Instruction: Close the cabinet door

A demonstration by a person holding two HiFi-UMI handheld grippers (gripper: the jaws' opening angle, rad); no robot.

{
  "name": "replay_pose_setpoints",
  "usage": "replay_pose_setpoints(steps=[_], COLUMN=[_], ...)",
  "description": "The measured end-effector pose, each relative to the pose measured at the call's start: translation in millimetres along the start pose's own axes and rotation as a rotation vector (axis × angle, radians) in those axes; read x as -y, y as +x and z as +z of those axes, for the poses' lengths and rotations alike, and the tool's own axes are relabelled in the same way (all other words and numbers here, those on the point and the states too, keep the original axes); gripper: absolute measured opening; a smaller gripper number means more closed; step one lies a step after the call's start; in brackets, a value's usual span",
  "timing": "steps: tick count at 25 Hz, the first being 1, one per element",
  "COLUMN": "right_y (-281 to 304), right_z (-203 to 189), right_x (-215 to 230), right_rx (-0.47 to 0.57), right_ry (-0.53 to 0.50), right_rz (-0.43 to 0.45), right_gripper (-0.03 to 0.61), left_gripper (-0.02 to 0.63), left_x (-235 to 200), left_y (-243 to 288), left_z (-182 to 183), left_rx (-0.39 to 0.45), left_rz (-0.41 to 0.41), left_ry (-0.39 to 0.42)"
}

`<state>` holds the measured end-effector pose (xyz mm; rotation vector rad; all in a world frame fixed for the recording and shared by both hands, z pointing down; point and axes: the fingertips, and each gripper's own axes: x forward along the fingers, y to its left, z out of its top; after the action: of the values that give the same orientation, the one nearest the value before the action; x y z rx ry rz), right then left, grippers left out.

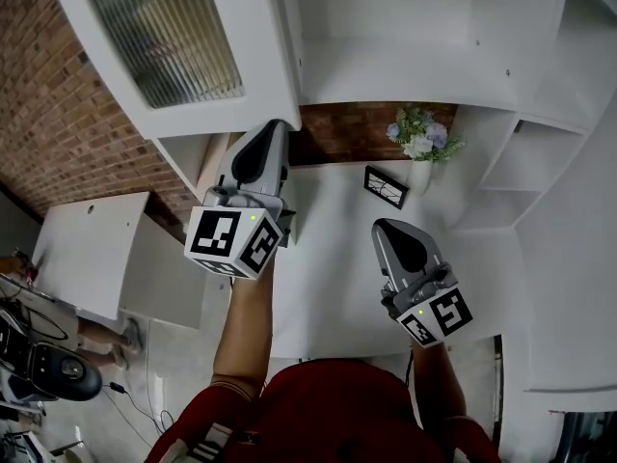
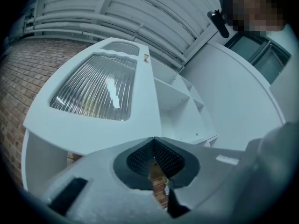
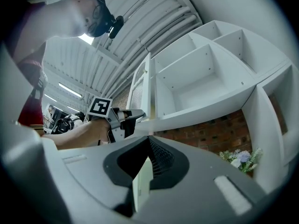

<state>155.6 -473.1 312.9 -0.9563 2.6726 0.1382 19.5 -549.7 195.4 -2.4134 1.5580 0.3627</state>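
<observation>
The white cabinet door (image 1: 174, 37) with a ribbed glass pane stands swung open at the upper left, beside the open white cabinet (image 1: 386, 46). My left gripper (image 1: 273, 128) is shut with nothing in it, its tip right at the door's lower edge by the hinge side. In the left gripper view the shut left gripper (image 2: 153, 141) points up at the door (image 2: 93, 92). My right gripper (image 1: 383, 228) hangs lower and to the right, apart from the door. Its pads (image 3: 161, 157) meet at the tip, empty. The right gripper view shows the left gripper (image 3: 139, 115) at the door's edge (image 3: 140, 85).
A vase of flowers (image 1: 420, 143) and a small dark picture frame (image 1: 386, 186) stand on the white counter below the cabinet. Brick wall (image 1: 48, 114) lies behind the door. A white panel (image 1: 92, 249) sits at the left, with a person's legs (image 1: 101, 338) beyond it.
</observation>
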Motion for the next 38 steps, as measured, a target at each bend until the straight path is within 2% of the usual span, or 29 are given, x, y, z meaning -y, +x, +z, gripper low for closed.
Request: replay_pose_setpoints(steps=[13,28,38], right_y=[-1,1,1], right_z=[-2,-3,-2], right_x=[17,24,18], right_rx=[-0.005,-0.005,-0.015], right_ry=[-0.007,-0.021,-0.029], right_rz=[-0.045,-0.071,-0.072], right_gripper=[0.014,0.014,0.014], left_gripper=[0.003,0.003,0.003], left_x=[-11,2,-1], left_y=[27,50,48], left_z=[-11,-20,-24], left_rx=[-0.014,-0.027,-0.036], left_rz=[0.019,-0.050,-0.046], left_ry=[0.021,0.043,0.029])
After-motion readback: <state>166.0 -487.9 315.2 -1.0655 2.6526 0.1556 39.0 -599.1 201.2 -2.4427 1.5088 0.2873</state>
